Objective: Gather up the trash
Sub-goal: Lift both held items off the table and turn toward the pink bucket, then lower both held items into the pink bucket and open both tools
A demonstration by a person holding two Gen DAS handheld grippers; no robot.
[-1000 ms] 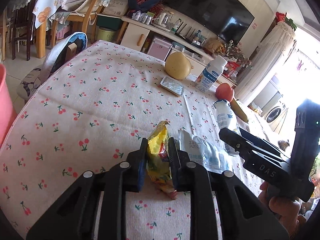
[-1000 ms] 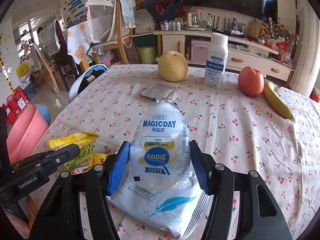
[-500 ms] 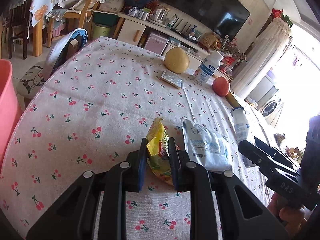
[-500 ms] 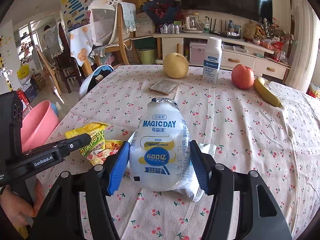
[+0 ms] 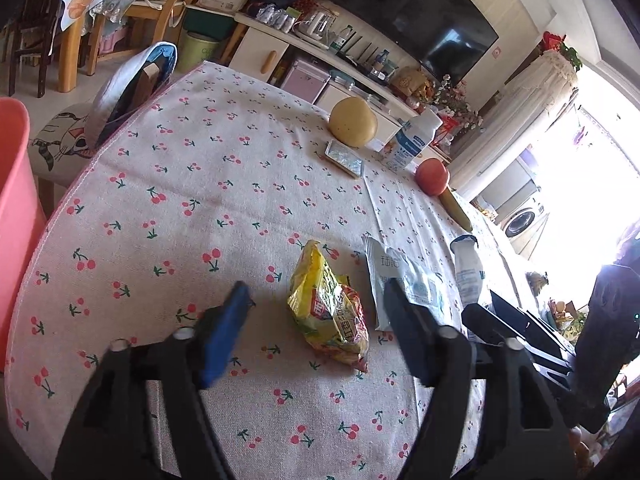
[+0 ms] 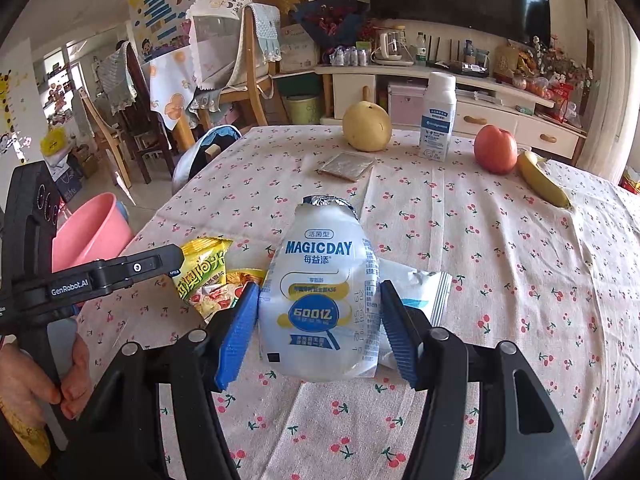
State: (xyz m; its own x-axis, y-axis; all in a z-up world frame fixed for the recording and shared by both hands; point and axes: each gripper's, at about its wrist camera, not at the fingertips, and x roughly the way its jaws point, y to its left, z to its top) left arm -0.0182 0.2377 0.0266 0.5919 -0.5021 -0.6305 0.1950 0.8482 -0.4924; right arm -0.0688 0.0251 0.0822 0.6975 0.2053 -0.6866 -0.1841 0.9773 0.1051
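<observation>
Left hand-held gripper (image 5: 316, 316) is opening, jaws wide and clear of the yellow snack wrapper (image 5: 330, 312), which lies between them on the worktop (image 5: 224, 184). Right hand-held gripper (image 6: 318, 320) clamps the white drink pouch (image 6: 322, 300) above a white wrapper (image 6: 418, 290). Pink bin (image 6: 90, 232) sits beside the worktop.

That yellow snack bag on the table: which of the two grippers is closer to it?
Left. The left gripper straddles the yellow snack bag, jaws opening, pads clear of it. The right gripper is beside it, clamped on the white drink bottle.
</observation>
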